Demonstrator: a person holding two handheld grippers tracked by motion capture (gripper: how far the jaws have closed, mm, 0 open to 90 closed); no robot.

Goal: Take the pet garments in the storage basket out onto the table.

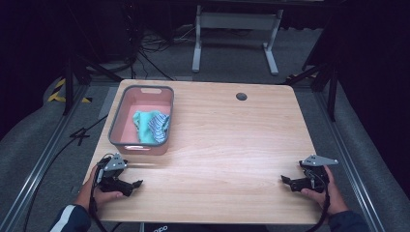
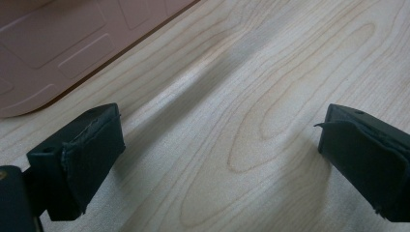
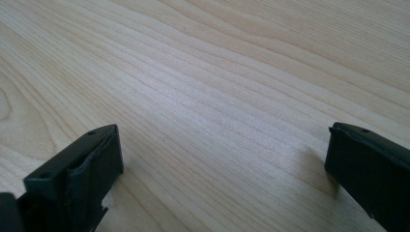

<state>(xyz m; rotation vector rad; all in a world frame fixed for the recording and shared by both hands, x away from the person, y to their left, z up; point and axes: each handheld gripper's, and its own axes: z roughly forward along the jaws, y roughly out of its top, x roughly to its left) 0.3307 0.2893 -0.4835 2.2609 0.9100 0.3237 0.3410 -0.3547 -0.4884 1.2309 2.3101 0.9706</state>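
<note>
Resting low at the near edge of the surface point(image 1: 217, 145), the left tongs point(image 1: 133, 185) are held by the person's left hand point(image 1: 99, 193) and point toward the middle of the surface. In the left gripper view these tongs point(image 2: 217, 145) stand with the two black jaws wide apart, with bare light wood between them and nothing held. A corner of the bin point(image 2: 58, 43) shows at the upper left of that view, close to the left jaw but apart from it.

The right tongs point(image 1: 289, 181) are at the near right corner, held by the right hand point(image 1: 321, 193), and they point inward to the left. In the right gripper view the right tongs point(image 3: 222, 159) are also spread wide, and between the jaws there is wood grain with nothing gripped. The two tongs are well apart from each other, one at each side.

The bin point(image 1: 116, 125) is pink inside with a grey rim and stands on the far left part of the surface, just beyond the left tongs. Inside it lies a teal cloth point(image 1: 143, 126), crumpled, and touching it on the right side is a striped cloth point(image 1: 158, 126) in white and blue. Both cloths sit in the near half of the bin.

A dark round hole point(image 1: 241, 96) is in the surface near the far edge. Beyond the surface is a grey floor point(image 1: 232, 53) with cables point(image 1: 150, 48) and a white frame point(image 1: 237, 29).
</note>
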